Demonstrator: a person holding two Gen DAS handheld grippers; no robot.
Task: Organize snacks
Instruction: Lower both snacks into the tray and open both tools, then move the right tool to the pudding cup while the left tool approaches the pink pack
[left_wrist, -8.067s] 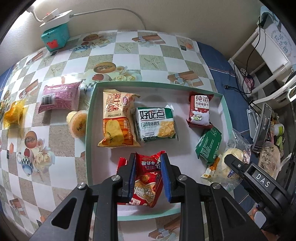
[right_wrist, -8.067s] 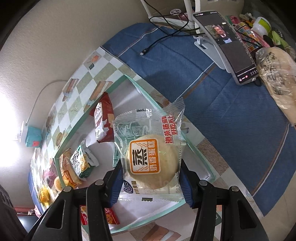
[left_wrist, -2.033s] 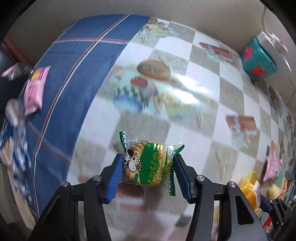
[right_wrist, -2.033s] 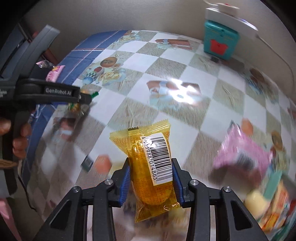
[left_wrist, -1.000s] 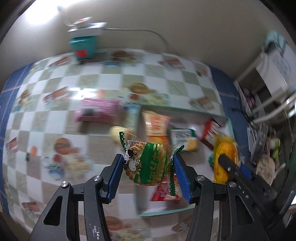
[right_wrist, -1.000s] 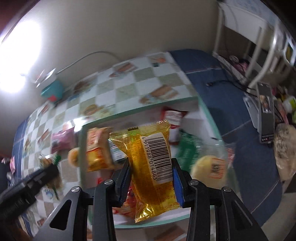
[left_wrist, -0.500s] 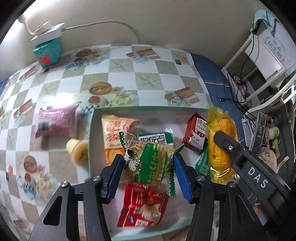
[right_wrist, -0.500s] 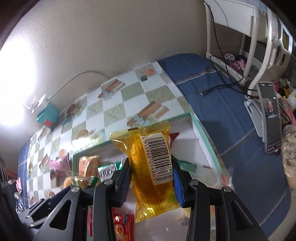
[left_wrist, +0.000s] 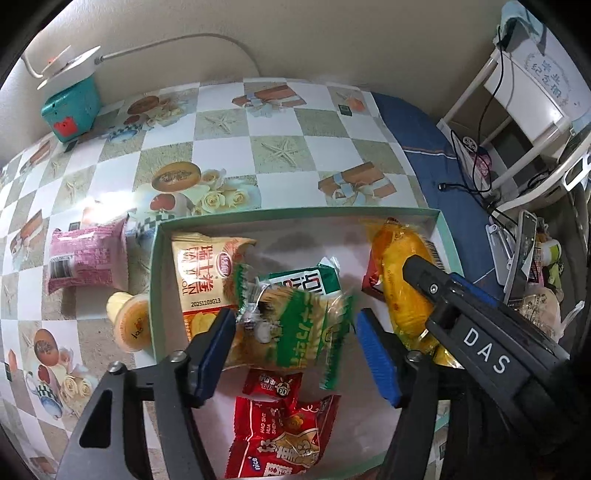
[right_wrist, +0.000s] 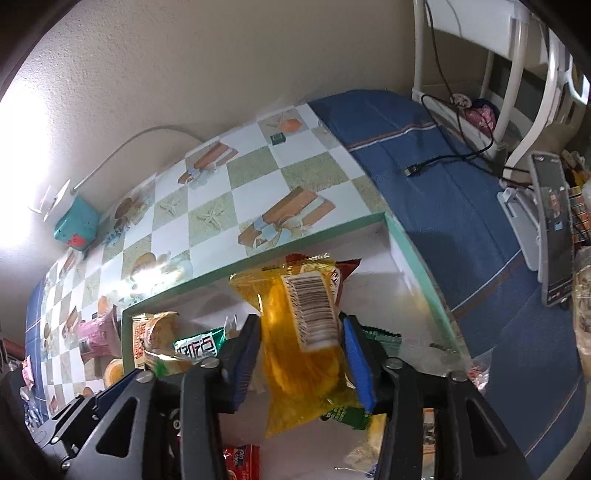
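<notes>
Between left tool (left_wrist: 295, 350) pads, blurred green packet (left_wrist: 295, 328), seemingly loose.

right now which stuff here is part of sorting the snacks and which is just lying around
Part of the job:
- green-rimmed white tray
- green-and-white biscuit packet between the left gripper's open jaws
- yellow barcoded packet in the right gripper
- pink wrapped snack and orange jelly cup, both outside the tray

Just lying about:
- teal box
- black phone on its stand

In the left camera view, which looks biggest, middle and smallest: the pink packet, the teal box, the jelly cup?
1. Pink packet
2. Teal box, though it sits farther away, so unsure
3. Jelly cup
</notes>
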